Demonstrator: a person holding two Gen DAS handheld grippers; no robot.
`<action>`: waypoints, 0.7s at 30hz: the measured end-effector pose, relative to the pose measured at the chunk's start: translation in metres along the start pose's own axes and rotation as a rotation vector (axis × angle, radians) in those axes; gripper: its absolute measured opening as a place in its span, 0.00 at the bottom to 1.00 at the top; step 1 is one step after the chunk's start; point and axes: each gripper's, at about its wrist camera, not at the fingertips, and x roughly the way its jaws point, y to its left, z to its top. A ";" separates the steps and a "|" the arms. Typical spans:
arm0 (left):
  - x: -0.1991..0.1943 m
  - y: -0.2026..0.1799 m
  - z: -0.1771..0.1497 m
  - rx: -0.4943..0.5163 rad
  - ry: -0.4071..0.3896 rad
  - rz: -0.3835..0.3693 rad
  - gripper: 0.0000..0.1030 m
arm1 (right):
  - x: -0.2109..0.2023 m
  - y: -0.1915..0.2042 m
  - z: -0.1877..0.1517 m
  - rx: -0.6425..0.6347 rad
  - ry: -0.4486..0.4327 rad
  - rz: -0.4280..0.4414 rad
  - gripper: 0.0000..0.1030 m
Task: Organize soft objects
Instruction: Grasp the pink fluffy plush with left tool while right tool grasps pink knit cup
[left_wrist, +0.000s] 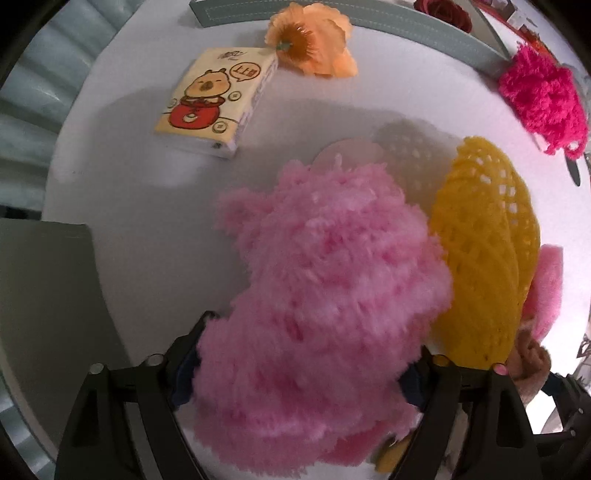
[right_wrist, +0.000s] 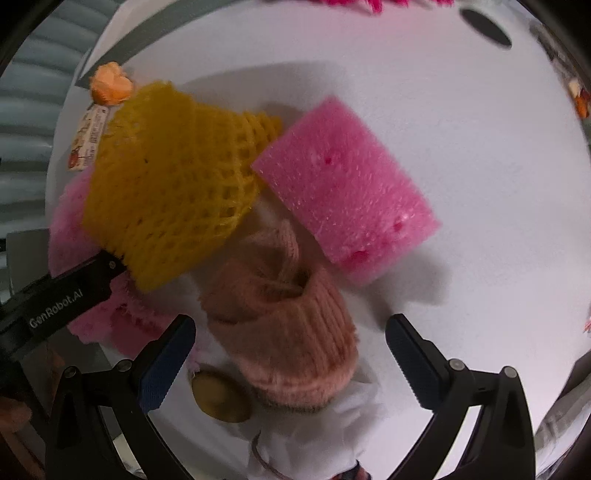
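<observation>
**Between the left tool's fingers: a pink fluffy bundle**

Between the fingers of the left tool (left_wrist: 303, 373) sits a pink fluffy bundle (left_wrist: 321, 295), pinched from both sides and bulging forward over the white desk (left_wrist: 147, 192). Just to its right leans a yellow foam net (left_wrist: 484, 258), touching the fluff along its edge. Ahead and to the left of this tool lies a cartoon-printed tissue pack (left_wrist: 218, 99), with an orange fabric flower (left_wrist: 310, 38) touching its far corner. Far ahead to the right is a magenta yarn clump (left_wrist: 543, 99), well apart from the rest.

The right tool (right_wrist: 290, 363) is spread wide, its blue-padded fingers (right_wrist: 166, 365) holding nothing. Between them (a little ahead) lies a peach knitted hat (right_wrist: 291, 328), crumpled on the desk. Ahead and to the right rests a pink sponge block (right_wrist: 343, 184), its near edge close to the hat. Ahead and to the left is the yellow net again, overlapping the hat's far side and meeting the sponge's left corner. A small olive-brown round object (right_wrist: 218, 400) sits near the left finger; I cannot tell what it is.
</observation>
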 end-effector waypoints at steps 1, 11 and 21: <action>0.002 0.001 0.001 -0.006 0.002 0.008 0.94 | -0.002 0.000 0.001 0.010 -0.015 0.005 1.00; 0.004 0.007 -0.009 -0.047 -0.041 -0.020 1.00 | -0.001 0.004 0.007 0.047 -0.018 0.001 1.00; -0.011 -0.012 -0.029 0.110 -0.054 0.065 0.71 | -0.016 0.012 0.002 -0.014 -0.069 -0.037 0.61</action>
